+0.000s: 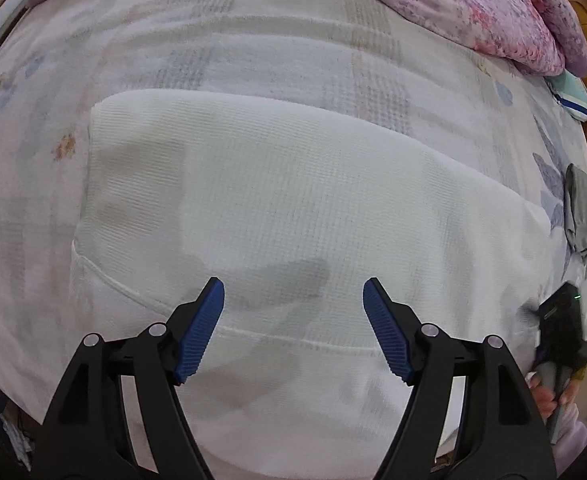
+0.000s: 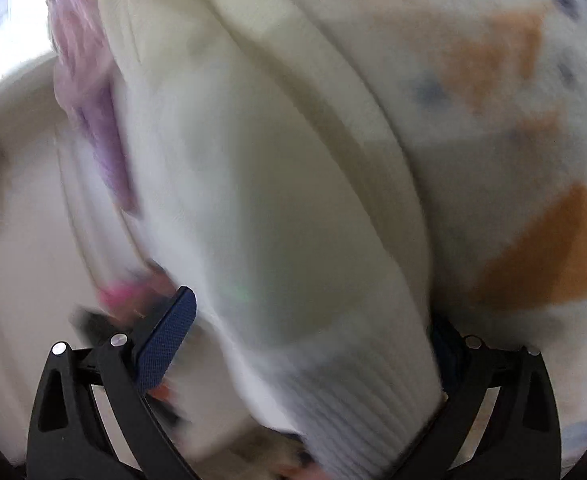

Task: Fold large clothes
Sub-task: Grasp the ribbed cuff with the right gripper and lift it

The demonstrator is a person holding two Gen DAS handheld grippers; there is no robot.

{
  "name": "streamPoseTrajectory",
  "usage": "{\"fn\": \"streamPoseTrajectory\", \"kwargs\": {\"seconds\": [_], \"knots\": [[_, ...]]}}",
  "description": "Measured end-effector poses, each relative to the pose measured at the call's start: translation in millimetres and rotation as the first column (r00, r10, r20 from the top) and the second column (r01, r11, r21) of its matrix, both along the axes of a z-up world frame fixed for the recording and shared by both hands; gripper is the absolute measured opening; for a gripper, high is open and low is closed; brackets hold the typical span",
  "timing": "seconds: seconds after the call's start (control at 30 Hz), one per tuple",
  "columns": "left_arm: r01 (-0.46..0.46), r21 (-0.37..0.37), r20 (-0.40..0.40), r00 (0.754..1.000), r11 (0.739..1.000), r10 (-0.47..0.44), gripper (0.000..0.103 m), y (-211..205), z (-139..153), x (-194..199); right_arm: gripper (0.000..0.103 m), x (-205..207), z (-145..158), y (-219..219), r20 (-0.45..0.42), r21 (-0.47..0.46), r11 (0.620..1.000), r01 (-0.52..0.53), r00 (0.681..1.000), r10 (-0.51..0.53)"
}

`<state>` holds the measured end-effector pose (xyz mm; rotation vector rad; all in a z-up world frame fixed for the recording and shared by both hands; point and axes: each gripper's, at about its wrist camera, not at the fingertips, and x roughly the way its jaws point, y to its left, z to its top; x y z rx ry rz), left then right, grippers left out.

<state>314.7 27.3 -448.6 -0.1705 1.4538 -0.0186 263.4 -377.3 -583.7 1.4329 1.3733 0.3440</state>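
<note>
A white waffle-knit garment [image 1: 277, 184] lies spread flat on the bed. My left gripper [image 1: 293, 300] hovers over its near part, jaws wide open and empty. My right gripper shows at the right edge of the left wrist view [image 1: 561, 320], at the garment's right side. In the blurred right wrist view a white sleeve with a ribbed cuff [image 2: 365, 392] lies between the open fingers of my right gripper [image 2: 313, 320]. Its right finger is mostly hidden behind the cloth.
The bed has a pale patterned sheet [image 1: 253, 32]. A pink floral quilt [image 1: 493, 4] is piled at the back right. A grey cloth [image 1: 581, 212] and a teal-striped item [image 1: 573, 96] lie at the right edge. Orange patches [image 2: 553, 256] mark the sheet.
</note>
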Motion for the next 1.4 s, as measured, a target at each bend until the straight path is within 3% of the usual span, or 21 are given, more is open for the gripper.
{"fn": "streamPoseTrajectory", "kwargs": {"seconds": [0.07, 0.17, 0.27, 0.33, 0.4, 0.43, 0.5, 0.53, 0.57, 0.6, 0.67, 0.83, 0.93, 1.03, 1.07, 1.13, 1.17, 1.2, 1.3, 1.33, 1.4], "knots": [[0.014, 0.008, -0.003, 1.000, 1.000, -0.014, 0.073, -5, 0, 5, 0.096, 21, 15, -6, 0.100, -0.067, 0.996, 0.063, 0.993, -0.056], [0.032, 0.010, -0.006, 0.999, 0.999, -0.032, 0.073, -12, 0, 12, 0.097, 54, 0, 7, 0.024, -0.111, 0.994, -0.023, 0.999, 0.026], [0.048, 0.051, -0.014, 0.999, 0.998, -0.048, 0.073, -19, -1, 19, 0.097, 63, 6, 15, 0.020, -0.096, 0.980, -0.172, 0.984, 0.175], [0.057, 0.110, -0.001, 0.998, 0.992, -0.057, 0.068, -24, 0, 23, 0.096, 52, 7, 34, -0.008, -0.066, 0.938, -0.340, 0.940, 0.341], [0.074, 0.112, 0.000, 0.997, 0.991, -0.075, 0.052, -29, -1, 28, 0.096, 27, 4, 58, -0.097, -0.134, 0.837, -0.531, 0.847, 0.522], [0.080, 0.097, -0.015, 0.997, 0.992, -0.079, 0.052, -31, -3, 32, 0.096, 17, 8, 65, -0.078, -0.186, 0.819, -0.542, 0.840, 0.538], [0.076, 0.090, -0.018, 0.997, 0.993, -0.074, 0.043, -35, -5, 38, 0.095, 12, 21, 68, -0.079, -0.281, 0.824, -0.492, 0.868, 0.491], [0.080, 0.100, -0.023, 0.997, 0.992, -0.078, 0.040, -38, -4, 41, 0.086, 11, 25, 67, -0.112, -0.310, 0.834, -0.457, 0.888, 0.446], [0.093, 0.107, -0.034, 0.995, 0.990, -0.089, 0.031, -42, -4, 45, 0.067, 10, 29, 62, -0.158, -0.349, 0.849, -0.397, 0.918, 0.364], [0.102, 0.102, -0.035, 0.994, 0.990, -0.099, 0.017, -45, -4, 47, 0.057, 7, 33, 59, -0.176, -0.360, 0.863, -0.355, 0.934, 0.311], [0.127, 0.083, -0.041, 0.991, 0.988, -0.124, 0.002, -55, -2, 54, 0.030, 0, 47, 53, -0.159, -0.353, 0.894, -0.278, 0.959, 0.235], [0.212, 0.113, -0.033, 0.977, 0.971, -0.210, 0.001, -79, 6, 75, 0.022, -9, 98, 65, -0.063, -0.427, 0.872, -0.238, 0.970, 0.234], [0.267, 0.141, -0.030, 0.964, 0.953, -0.266, 0.001, -94, 11, 93, 0.022, -14, 100, 68, -0.070, -0.461, 0.860, -0.219, 0.975, 0.210], [0.277, 0.138, -0.043, 0.961, 0.951, -0.273, 0.001, -101, -2, 116, 0.022, -21, 106, 75, -0.078, -0.502, 0.837, -0.218, 0.975, 0.208], [0.280, 0.125, -0.067, 0.960, 0.952, -0.273, 0.000, -101, -12, 121, 0.022, -21, 107, 80, -0.089, -0.535, 0.810, -0.238, 0.970, 0.226], [0.287, 0.067, -0.209, 0.941, 0.956, -0.267, 0.000, -101, -64, 133, 0.023, -19, 99, 73, -0.099, -0.559, 0.792, -0.246, 0.968, 0.231], [0.279, 0.059, -0.241, 0.936, 0.958, -0.258, 0.001, -99, -83, 134, 0.023, -16, 94, 76, -0.106, -0.564, 0.789, -0.244, 0.969, 0.224], [0.262, 0.050, -0.210, 0.946, 0.964, -0.246, 0.002, -97, -93, 135, 0.023, -16, 87, 77, -0.118, -0.558, 0.794, -0.242, 0.970, 0.213], [0.252, 0.043, -0.256, 0.938, 0.967, -0.233, 0.000, -94, -85, 129, 0.023, -20, 85, 74, -0.145, -0.552, 0.796, -0.248, 0.969, 0.201], [0.290, 0.048, -0.325, 0.909, 0.956, -0.259, 0.000, -97, -83, 120, 0.023, -22, 87, 74, -0.150, -0.547, 0.799, -0.251, 0.968, 0.202], [0.319, 0.059, -0.381, 0.883, 0.946, -0.274, 0.000, -100, -79, 106, 0.023, -19, 86, 75, -0.158, -0.533, 0.811, -0.242, 0.970, 0.185]]}}
